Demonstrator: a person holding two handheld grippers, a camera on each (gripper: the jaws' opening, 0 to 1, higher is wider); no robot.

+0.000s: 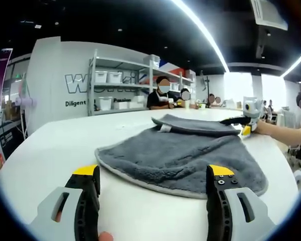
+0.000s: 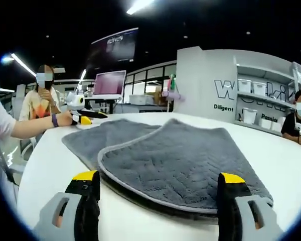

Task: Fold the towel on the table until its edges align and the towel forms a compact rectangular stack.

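Lying 1 grey towel (image 1: 183,158) on the white table (image 1: 55,145), partly folded: a top layer with a pale piped, rounded edge lapped over a lower layer, which sticks out toward the far side with a small white tag (image 1: 164,128) showing, so edges not yet aligned and a further fold judged necessary. Poised just short of the near towel edge in the left gripper view, the left gripper (image 1: 155,183), jaws spread wide and holding nothing, near the table's near edge; probably set there to take the rounded hem. Seen again small at the far table edge in the right gripper view (image 2: 88,118), beside a forearm with a wristband. Likewise wide apart and empty, the right gripper (image 2: 158,188), straddling the opposite hem of the towel (image 2: 175,160) without touching it; seen far off in the left gripper view (image 1: 243,123) at the towel's far corner. Placed at opposite ends, apparently so both hems can be lifted together. Counted: 1 towel, 2 grippers, 1 table, 1 shelving rack (image 1: 123,85) with about 5 white bins, 1 laptop screen (image 2: 109,84), several seated people behind.
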